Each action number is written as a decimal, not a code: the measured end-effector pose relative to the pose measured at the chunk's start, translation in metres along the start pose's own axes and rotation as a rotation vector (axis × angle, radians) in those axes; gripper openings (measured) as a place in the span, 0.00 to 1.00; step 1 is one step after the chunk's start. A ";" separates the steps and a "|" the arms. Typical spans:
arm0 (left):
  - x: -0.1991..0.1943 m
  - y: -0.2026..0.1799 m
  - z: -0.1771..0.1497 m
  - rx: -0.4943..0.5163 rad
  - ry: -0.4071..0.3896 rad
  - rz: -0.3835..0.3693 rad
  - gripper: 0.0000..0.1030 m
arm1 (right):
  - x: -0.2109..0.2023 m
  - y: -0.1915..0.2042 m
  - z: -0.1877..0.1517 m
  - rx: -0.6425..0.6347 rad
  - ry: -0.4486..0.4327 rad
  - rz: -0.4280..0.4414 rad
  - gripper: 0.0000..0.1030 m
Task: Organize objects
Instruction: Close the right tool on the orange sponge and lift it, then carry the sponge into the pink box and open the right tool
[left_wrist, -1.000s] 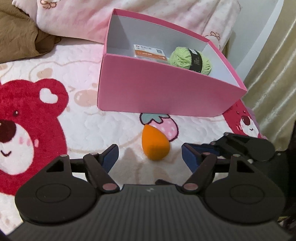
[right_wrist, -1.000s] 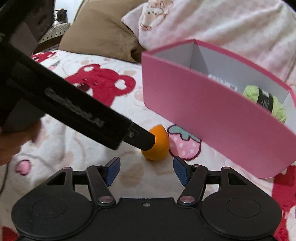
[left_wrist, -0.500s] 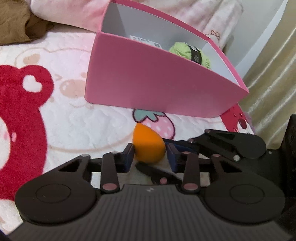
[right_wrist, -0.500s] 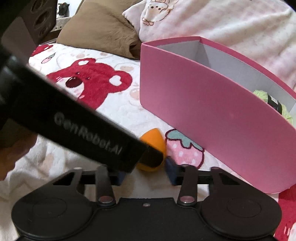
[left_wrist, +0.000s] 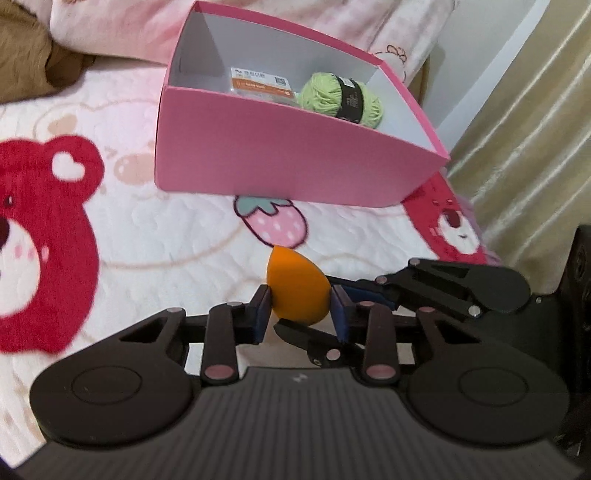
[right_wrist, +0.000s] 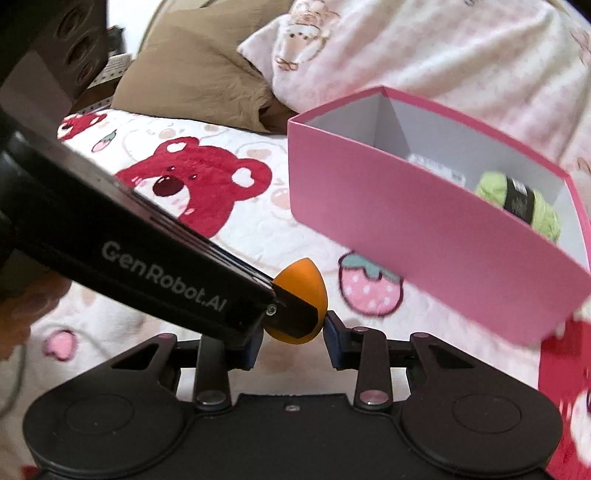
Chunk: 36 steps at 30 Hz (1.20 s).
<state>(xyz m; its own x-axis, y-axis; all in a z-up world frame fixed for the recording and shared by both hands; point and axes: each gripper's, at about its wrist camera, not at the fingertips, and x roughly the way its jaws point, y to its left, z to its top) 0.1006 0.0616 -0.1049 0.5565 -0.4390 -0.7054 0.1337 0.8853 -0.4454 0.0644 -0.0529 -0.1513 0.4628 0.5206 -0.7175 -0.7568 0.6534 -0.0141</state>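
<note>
An orange egg-shaped sponge is held low over the bear-print bedspread, and both grippers are on it. My left gripper is shut on it, blue pads pressing its sides. My right gripper is shut on the same sponge; its left pad is hidden behind the left gripper's black body. The right gripper's fingers reach in from the right in the left wrist view. Beyond the sponge stands an open pink box with a green yarn ball and a labelled packet inside.
Pink patterned bedding and a brown pillow lie behind the box. A beige curtain hangs at the right of the bed. A pink strawberry print marks the bedspread between the sponge and the box.
Both grippers went from open on either side of the sponge to shut on it. They have since risen a little, and more of the box's inside shows.
</note>
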 end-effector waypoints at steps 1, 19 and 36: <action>-0.003 -0.002 0.000 -0.003 0.003 -0.006 0.32 | -0.004 0.001 0.000 0.020 0.000 0.005 0.39; -0.072 -0.073 0.084 0.117 -0.025 0.045 0.32 | -0.079 -0.030 0.083 0.030 -0.054 -0.012 0.41; 0.020 -0.034 0.188 -0.008 -0.001 0.086 0.32 | 0.022 -0.126 0.150 0.141 0.042 0.063 0.41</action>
<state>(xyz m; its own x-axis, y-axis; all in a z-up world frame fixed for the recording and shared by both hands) 0.2619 0.0520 -0.0002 0.5662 -0.3610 -0.7410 0.0787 0.9186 -0.3873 0.2395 -0.0412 -0.0610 0.3941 0.5413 -0.7427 -0.7105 0.6921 0.1274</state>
